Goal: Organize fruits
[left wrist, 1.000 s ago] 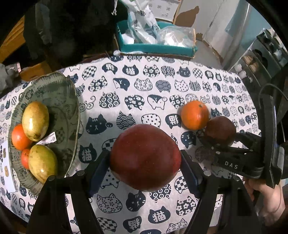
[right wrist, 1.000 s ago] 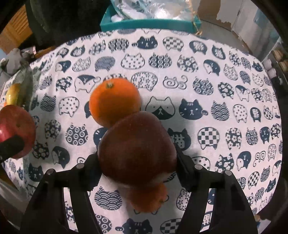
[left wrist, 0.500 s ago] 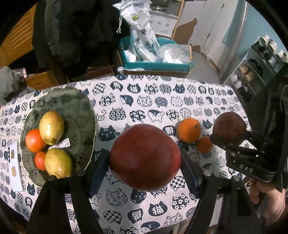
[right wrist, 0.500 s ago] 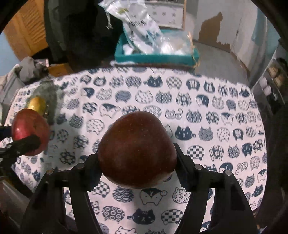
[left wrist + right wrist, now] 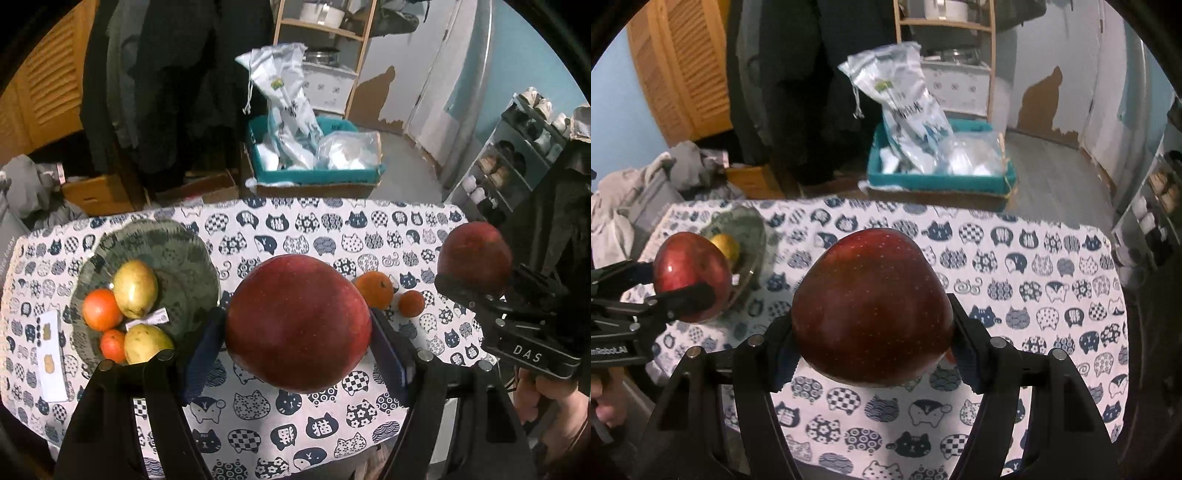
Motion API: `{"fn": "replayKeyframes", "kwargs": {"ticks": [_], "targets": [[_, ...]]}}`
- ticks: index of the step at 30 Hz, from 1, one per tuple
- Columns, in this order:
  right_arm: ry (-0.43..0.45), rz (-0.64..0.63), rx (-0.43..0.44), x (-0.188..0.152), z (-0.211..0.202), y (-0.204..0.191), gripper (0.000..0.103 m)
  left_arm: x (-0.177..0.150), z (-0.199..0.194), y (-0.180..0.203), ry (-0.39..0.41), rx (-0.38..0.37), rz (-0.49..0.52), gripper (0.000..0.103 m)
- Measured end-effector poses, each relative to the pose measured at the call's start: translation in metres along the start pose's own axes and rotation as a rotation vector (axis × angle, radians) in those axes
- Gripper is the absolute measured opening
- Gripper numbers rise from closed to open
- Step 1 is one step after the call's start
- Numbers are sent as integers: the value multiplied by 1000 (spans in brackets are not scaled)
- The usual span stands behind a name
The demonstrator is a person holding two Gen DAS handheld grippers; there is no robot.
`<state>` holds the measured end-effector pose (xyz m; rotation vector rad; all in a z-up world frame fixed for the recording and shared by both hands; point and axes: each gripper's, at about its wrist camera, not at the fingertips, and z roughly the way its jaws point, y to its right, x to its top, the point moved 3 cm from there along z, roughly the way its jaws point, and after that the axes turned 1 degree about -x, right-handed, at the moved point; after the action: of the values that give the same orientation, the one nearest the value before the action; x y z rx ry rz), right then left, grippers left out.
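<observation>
My left gripper (image 5: 297,325) is shut on a large red apple (image 5: 297,323), held high above the cat-print tablecloth. My right gripper (image 5: 871,314) is shut on a darker red apple (image 5: 871,306); that apple also shows at the right of the left wrist view (image 5: 474,258). The left gripper's apple shows at the left of the right wrist view (image 5: 690,273). A green patterned bowl (image 5: 184,258) at the table's left holds two yellow-green fruits (image 5: 135,282) and two orange-red ones (image 5: 101,308). An orange (image 5: 373,290) and a smaller orange fruit (image 5: 410,303) lie on the cloth.
A white card (image 5: 51,354) lies left of the bowl. Beyond the table's far edge stand a teal box (image 5: 314,177) with plastic bags, dark hanging coats, cardboard boxes and a shoe rack (image 5: 517,162) at the right. A paper tag (image 5: 147,319) lies in the bowl.
Both grippers have risen well above the table with their apples. The right apple was lifted away from the two orange fruits, which stay on the cloth.
</observation>
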<state>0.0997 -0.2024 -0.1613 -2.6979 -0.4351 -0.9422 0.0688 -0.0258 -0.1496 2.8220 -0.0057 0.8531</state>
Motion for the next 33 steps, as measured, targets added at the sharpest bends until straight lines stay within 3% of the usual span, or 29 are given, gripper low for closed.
{"fn": "replayKeyframes", "kwargs": {"ticks": [15, 33], "targets": [[91, -29, 62, 32, -29, -33, 70, 12, -34, -25, 88, 26, -16, 78], [15, -81, 139, 53, 21, -99, 70, 10, -41, -121, 103, 132, -160, 78]]}}
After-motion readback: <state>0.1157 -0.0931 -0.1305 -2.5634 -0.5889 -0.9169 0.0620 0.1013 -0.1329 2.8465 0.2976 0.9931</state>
